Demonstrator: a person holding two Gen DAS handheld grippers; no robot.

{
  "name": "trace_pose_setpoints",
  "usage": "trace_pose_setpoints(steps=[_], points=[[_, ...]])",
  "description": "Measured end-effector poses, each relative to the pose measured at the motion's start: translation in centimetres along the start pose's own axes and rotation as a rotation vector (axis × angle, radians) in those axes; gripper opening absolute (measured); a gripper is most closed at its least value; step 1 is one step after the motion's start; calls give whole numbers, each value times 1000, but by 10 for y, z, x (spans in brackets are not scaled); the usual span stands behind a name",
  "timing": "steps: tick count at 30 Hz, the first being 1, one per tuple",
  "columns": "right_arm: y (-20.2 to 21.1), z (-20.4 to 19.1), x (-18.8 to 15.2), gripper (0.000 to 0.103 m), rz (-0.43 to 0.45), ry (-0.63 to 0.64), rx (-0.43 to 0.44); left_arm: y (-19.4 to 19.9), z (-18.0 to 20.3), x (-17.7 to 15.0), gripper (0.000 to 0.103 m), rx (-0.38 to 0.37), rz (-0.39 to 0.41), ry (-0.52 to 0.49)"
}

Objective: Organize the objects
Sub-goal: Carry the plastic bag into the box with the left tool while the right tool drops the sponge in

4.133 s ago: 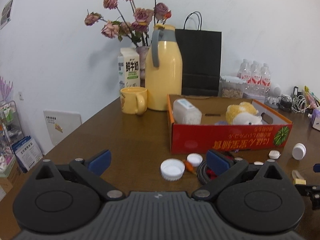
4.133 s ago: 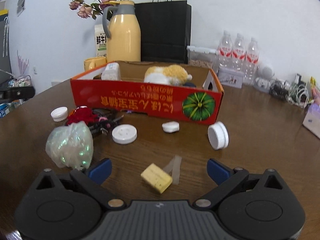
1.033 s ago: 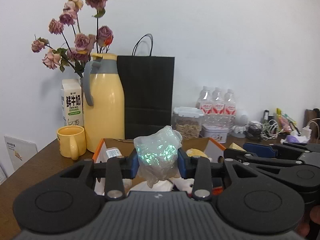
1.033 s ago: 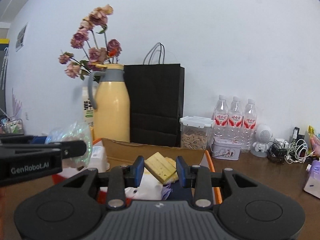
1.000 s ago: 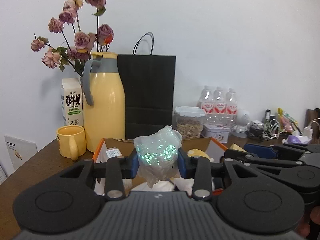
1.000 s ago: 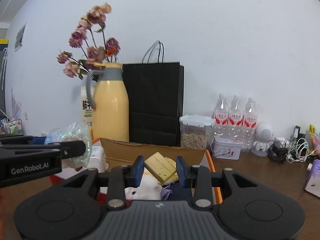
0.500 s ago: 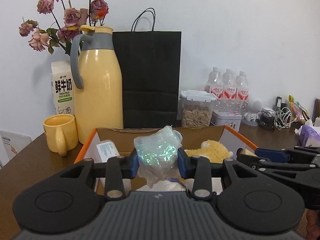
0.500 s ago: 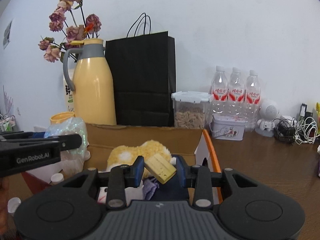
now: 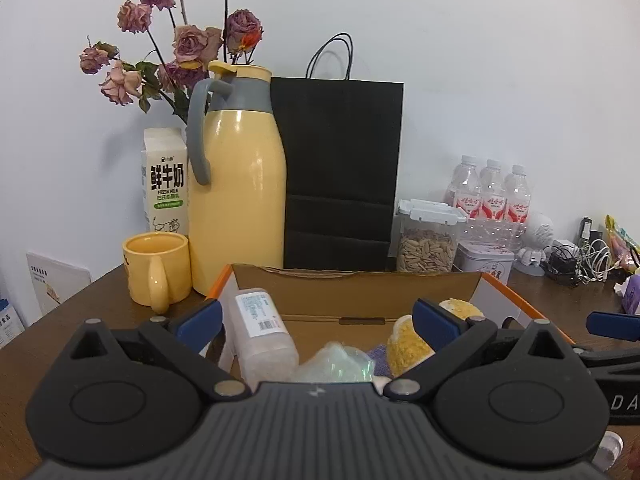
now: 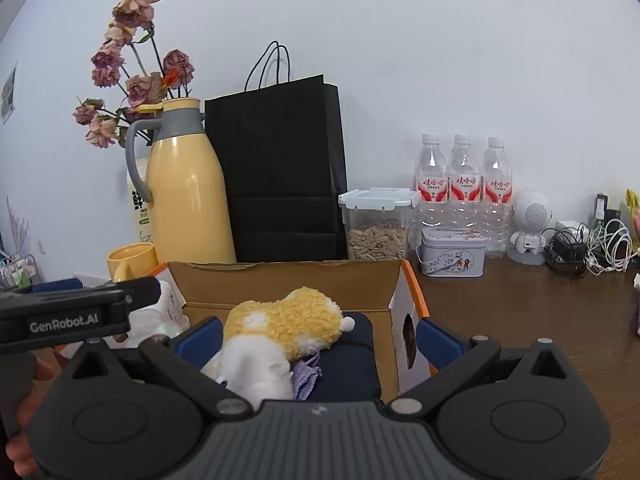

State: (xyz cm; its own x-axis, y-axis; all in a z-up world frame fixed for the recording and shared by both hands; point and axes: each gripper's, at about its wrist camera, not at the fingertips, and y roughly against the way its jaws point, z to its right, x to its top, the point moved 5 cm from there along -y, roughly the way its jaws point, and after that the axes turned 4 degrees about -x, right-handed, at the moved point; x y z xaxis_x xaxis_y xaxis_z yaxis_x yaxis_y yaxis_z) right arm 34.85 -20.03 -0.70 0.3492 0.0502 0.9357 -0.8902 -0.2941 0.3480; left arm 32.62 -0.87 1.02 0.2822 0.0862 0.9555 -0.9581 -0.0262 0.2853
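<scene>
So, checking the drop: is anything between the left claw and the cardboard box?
Nothing visible. The left claw, its jaws just opened and empty, hangs over the cardboard box; the shiny bag is already inside.

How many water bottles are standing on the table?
3: left bottle, middle bottle and right bottle, side by side against the wall, behind the tin. None seems hidden.

Bright, even light; sharp frames, fisheye-bent edges.
</scene>
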Motion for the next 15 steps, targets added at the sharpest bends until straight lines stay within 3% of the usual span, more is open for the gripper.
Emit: trace_pose_setpoints(steps=[15], points=[[19,-2,4,103,30,21,-15,23,2,5,103,-34,42,8]])
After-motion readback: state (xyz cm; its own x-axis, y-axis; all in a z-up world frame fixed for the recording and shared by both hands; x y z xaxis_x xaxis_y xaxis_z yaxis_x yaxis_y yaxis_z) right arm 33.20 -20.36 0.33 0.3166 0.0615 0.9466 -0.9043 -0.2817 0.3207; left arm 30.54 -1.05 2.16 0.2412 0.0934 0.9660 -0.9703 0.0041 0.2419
